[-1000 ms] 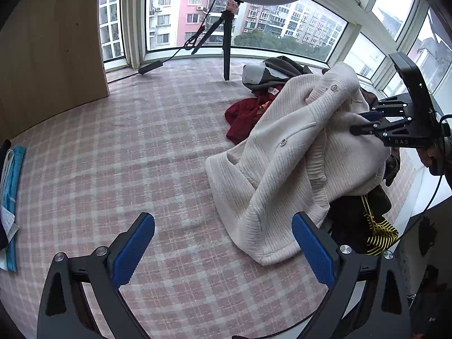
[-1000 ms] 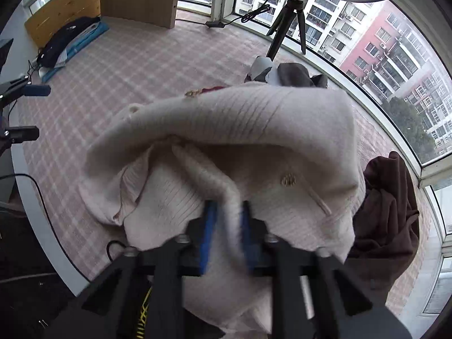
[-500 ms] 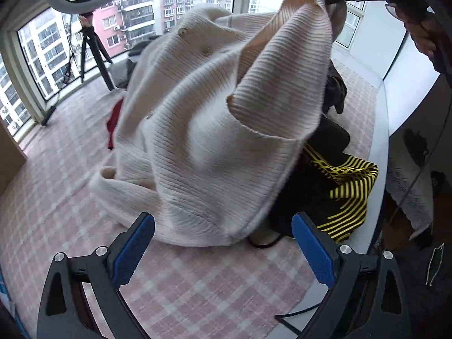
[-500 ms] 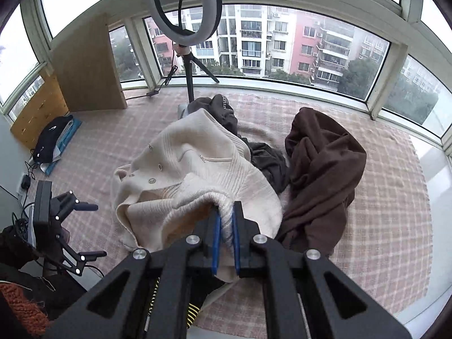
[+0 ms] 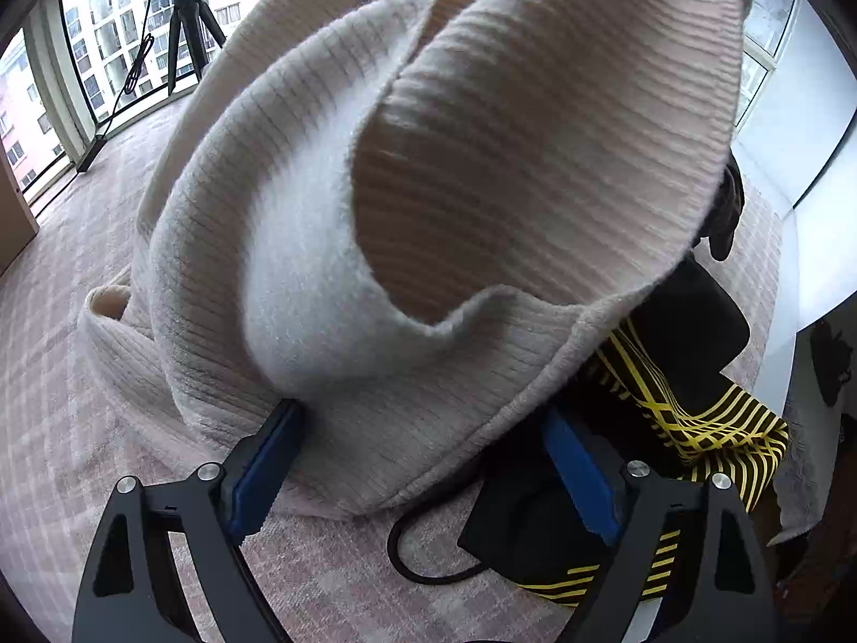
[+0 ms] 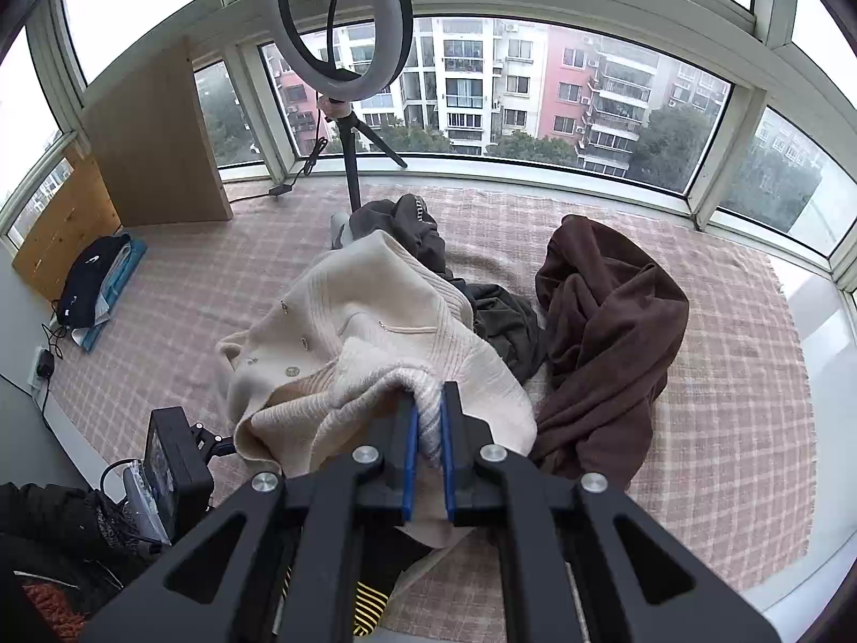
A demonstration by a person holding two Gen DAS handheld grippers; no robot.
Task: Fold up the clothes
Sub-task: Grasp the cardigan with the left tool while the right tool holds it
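Observation:
A cream ribbed cardigan [image 5: 482, 161] with small metal buttons hangs in a bunch above the pink plaid mat [image 5: 69, 375]. My right gripper [image 6: 427, 418] is shut on a fold of the cardigan [image 6: 375, 311] and holds it up. In the left wrist view, my left gripper [image 5: 420, 412] sits at the cardigan's low hem. Its jaws are closing, with the hem between the blue pads [image 5: 268, 455]; the pads do not squeeze it. The left gripper's black body shows at the lower left of the right wrist view.
A brown garment [image 6: 605, 332] and a dark grey one [image 6: 503, 321] lie heaped right of the cardigan. A black-and-yellow striped garment [image 5: 696, 418] and a black cable [image 5: 412, 562] lie under the hem. A ring light on a tripod [image 6: 337, 27] stands by the windows; folded clothes [image 6: 96, 278] lie far left.
The right gripper has risen with the cardigan. The left gripper has come in close and low to the hem, and its jaws have narrowed around it.

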